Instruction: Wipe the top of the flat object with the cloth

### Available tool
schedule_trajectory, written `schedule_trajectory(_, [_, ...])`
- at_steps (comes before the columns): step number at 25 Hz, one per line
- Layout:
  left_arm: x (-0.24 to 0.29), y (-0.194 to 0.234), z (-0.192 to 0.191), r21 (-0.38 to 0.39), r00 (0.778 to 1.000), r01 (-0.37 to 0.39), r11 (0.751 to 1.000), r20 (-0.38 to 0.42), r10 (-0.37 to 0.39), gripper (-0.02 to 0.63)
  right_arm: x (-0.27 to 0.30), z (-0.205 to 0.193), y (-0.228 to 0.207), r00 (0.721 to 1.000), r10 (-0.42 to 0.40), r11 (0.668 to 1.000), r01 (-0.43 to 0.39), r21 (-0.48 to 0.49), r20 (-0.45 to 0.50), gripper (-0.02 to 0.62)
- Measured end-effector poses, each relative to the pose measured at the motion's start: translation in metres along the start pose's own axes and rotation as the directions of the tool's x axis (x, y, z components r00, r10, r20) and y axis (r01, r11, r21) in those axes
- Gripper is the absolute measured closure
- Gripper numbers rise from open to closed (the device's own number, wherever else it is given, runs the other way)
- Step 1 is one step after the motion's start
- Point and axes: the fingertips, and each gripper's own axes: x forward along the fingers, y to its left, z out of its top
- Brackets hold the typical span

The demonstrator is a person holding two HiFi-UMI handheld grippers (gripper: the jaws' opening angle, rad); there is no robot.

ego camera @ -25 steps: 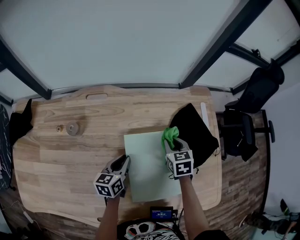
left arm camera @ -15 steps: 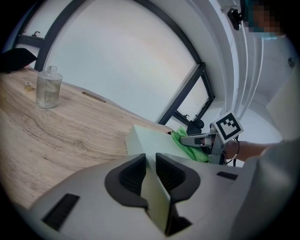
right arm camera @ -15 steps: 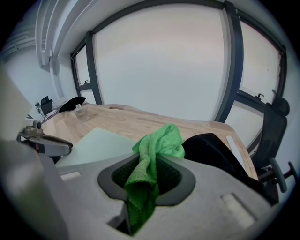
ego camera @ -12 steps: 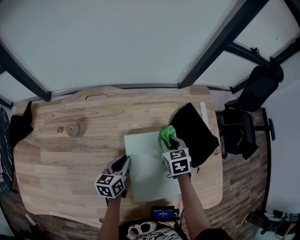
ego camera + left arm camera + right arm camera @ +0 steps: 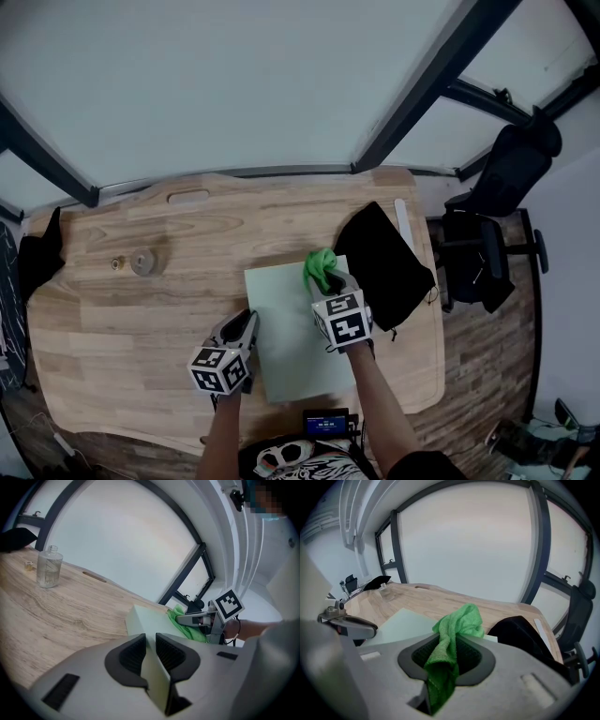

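Pinching the board's (image 5: 286, 342) left edge tight in the left gripper (image 5: 248, 323), over by the table's (image 5: 112, 319) front right. Squeezing the floppy cloth (image 5: 320, 266) in the right gripper (image 5: 330, 283), down on the board's far right corner. Probably light, stiff, slidey, so pinning an edge.

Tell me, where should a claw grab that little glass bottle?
Best bet: grip the glass bottle round its middle, claw level, coming from its right. It stands upright with straight walls, and a small tan piece lies close on its left.
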Motion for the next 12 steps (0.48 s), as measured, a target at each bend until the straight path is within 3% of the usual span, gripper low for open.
schedule_trajectory(12, [0.001,0.001,0.0,-0.006,1.0,0.002,1.0,0.002,-0.002,0.538,0.007,0.006,0.021,0.999,0.043,0.999,-0.043,-0.018,0.002,0.508])
